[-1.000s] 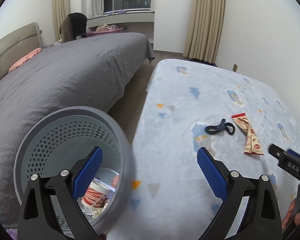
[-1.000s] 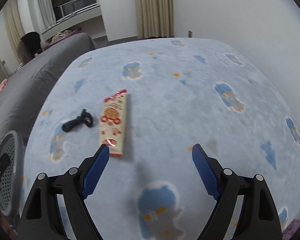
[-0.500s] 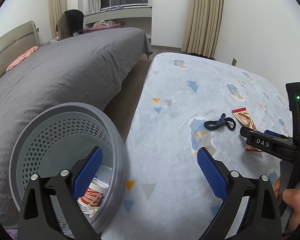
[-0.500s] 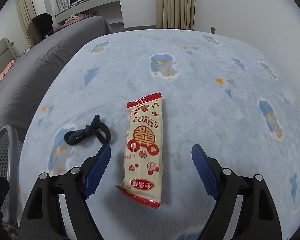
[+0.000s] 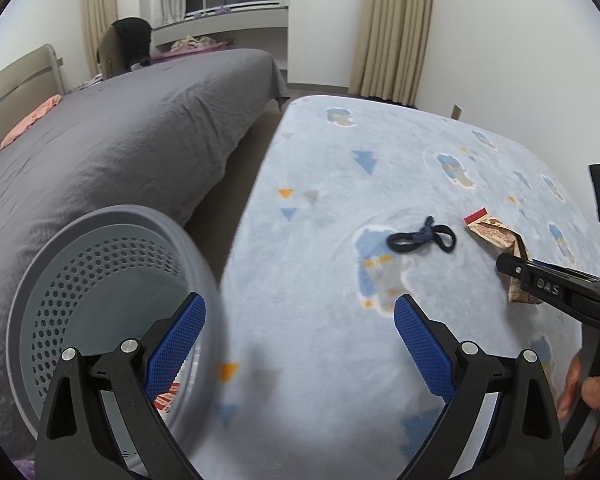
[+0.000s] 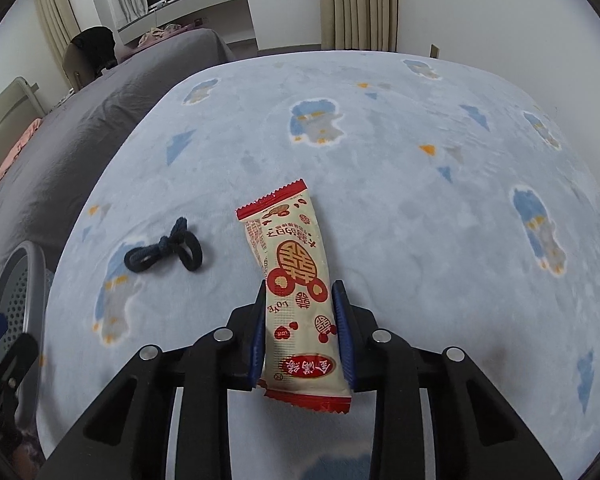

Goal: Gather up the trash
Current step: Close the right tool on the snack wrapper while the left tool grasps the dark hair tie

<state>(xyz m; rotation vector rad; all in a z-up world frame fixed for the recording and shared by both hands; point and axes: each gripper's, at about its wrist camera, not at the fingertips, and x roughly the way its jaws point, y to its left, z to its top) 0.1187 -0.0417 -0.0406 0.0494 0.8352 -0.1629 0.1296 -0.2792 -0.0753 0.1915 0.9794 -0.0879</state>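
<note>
A cream and red snack wrapper (image 6: 296,280) lies on the light blue patterned blanket (image 6: 420,200). My right gripper (image 6: 300,312) is shut on the wrapper's near half, its blue pads pressing both long edges. The wrapper (image 5: 496,236) and the right gripper's black finger also show in the left wrist view. My left gripper (image 5: 300,328) is open and empty, its left finger (image 5: 176,340) over the rim of the grey perforated bin (image 5: 60,280). Some trash (image 5: 166,394) lies in the bin's bottom. The bin's edge (image 6: 32,280) shows in the right wrist view.
A dark blue hair tie (image 6: 164,254) lies on the blanket left of the wrapper, also in the left wrist view (image 5: 422,238). A bed with a grey cover (image 5: 120,140) stands to the left, a floor gap (image 5: 228,184) between. Curtains and white walls stand behind.
My right gripper moved forward over the wrapper and closed on it. The left gripper stayed open by the bin, shifting slightly.
</note>
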